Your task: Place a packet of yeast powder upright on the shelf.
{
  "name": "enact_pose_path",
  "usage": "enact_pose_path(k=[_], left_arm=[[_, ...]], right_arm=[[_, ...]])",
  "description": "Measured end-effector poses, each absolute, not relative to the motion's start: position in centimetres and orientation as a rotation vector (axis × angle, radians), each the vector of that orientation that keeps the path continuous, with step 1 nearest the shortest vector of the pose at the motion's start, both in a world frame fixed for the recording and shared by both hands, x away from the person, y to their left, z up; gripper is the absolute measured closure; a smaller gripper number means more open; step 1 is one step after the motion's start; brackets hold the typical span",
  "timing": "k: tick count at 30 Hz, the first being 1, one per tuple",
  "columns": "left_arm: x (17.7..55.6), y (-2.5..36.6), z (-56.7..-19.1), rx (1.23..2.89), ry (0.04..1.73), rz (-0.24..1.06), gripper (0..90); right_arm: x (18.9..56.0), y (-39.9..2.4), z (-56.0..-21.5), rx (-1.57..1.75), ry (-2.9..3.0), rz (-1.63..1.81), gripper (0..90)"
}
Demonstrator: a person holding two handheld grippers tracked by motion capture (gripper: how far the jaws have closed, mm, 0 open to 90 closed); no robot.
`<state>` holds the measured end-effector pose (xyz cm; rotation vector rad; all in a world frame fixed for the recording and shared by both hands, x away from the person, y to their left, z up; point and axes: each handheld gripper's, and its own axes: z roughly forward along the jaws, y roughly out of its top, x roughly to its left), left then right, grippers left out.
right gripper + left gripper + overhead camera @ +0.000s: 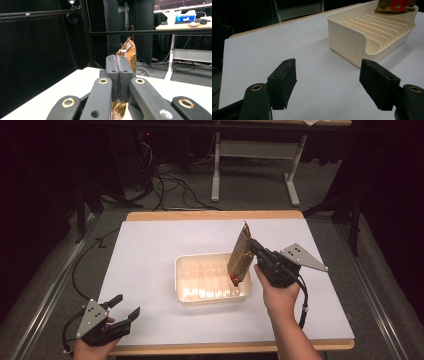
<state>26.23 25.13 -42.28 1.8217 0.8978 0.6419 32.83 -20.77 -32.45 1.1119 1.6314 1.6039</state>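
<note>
**Operator:** Nearest the lens in the high view I have my left gripper [121, 310], low at the table's front left corner, its black jaws standing apart with nothing between them.

**Observer:** And your other hand?

**Operator:** My right gripper [252, 246] sits to the right of the cream ribbed plastic tray [186, 292]. Its jaws are pressed together on the crinkled gold-brown foil snack packet with red print [240, 257]. That packet stands nearly upright, tilted a little, its lower end over the tray's right-hand end. I cannot tell whether that end touches the tray floor.

**Observer:** What about the table?

**Operator:** I see a white table top with a wooden edge [150, 245]; the tray lies around its middle.

**Observer:** Left gripper view next.

**Operator:** Both black pads [283, 81] are wide apart over bare white surface. Further off is the tray [347, 37], ribs running along its floor, and the packet's bottom edge [395, 6] hangs at the tray's far end.

**Observer:** Right gripper view?

**Operator:** Jaws meet flat against each other on the foil. The packet [128, 53] rises above the fingertips and a bit of it shows below them too.
</note>
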Motion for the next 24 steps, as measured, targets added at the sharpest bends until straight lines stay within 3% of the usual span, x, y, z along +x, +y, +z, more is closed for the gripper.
enact_pose_path(k=[24], left_arm=[[26.0, 25.3, -42.2, 1.820, 0.900, 0.647, 30.2]], right_arm=[[34.7, -19.6, -34.6, 1.147, 1.689, 1.513, 90.0]])
